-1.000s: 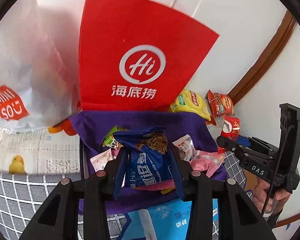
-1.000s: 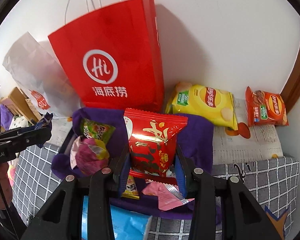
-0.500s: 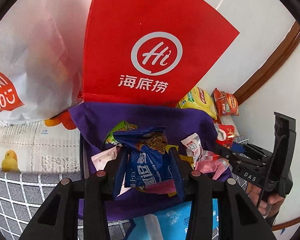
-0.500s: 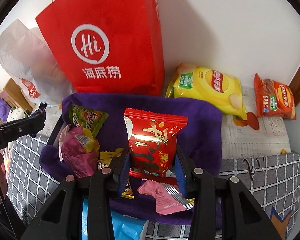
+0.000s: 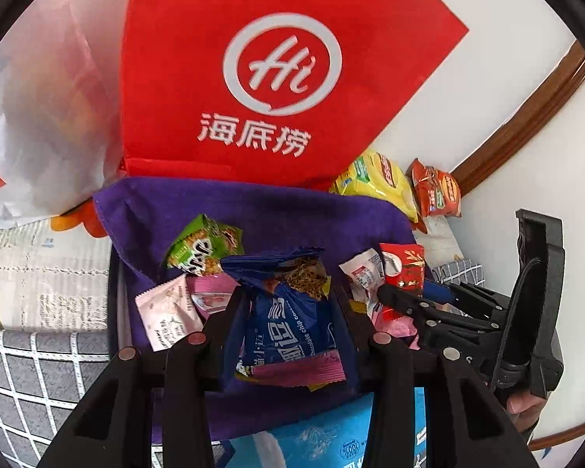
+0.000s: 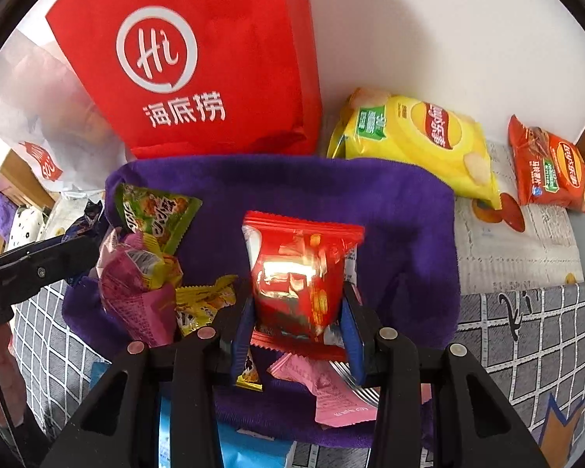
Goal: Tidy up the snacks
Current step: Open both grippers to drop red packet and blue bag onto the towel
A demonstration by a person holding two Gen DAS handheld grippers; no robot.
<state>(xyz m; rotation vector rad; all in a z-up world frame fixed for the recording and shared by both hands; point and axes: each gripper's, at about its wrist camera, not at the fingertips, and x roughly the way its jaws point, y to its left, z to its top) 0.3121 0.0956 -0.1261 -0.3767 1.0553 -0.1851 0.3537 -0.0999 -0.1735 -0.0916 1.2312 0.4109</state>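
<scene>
A purple cloth-lined basket (image 5: 277, 210) (image 6: 409, 226) holds several small snack packets. My left gripper (image 5: 288, 304) is shut on a blue chocolate-chip cookie packet (image 5: 288, 312), just above the basket's middle. My right gripper (image 6: 296, 312) is shut on a shiny red snack packet (image 6: 298, 273), low over the basket's right half. In the left wrist view the right gripper (image 5: 394, 296) shows at the right with the red packet (image 5: 403, 269). The right wrist view catches the left gripper (image 6: 78, 240) at the left edge. A green packet (image 5: 202, 245) (image 6: 156, 210) and pink packets (image 6: 136, 296) lie in the basket.
A red paper bag (image 5: 277, 78) (image 6: 199, 62) stands against the wall right behind the basket. A white plastic bag (image 5: 39, 109) sits to its left. A yellow chip bag (image 6: 421, 140) and an orange chip bag (image 6: 550, 171) lie at the back right. A light blue pack (image 5: 331, 436) lies in front.
Both grippers have sunk toward the basket with their packets still held. The basket and the red bag now fill more of both views.
</scene>
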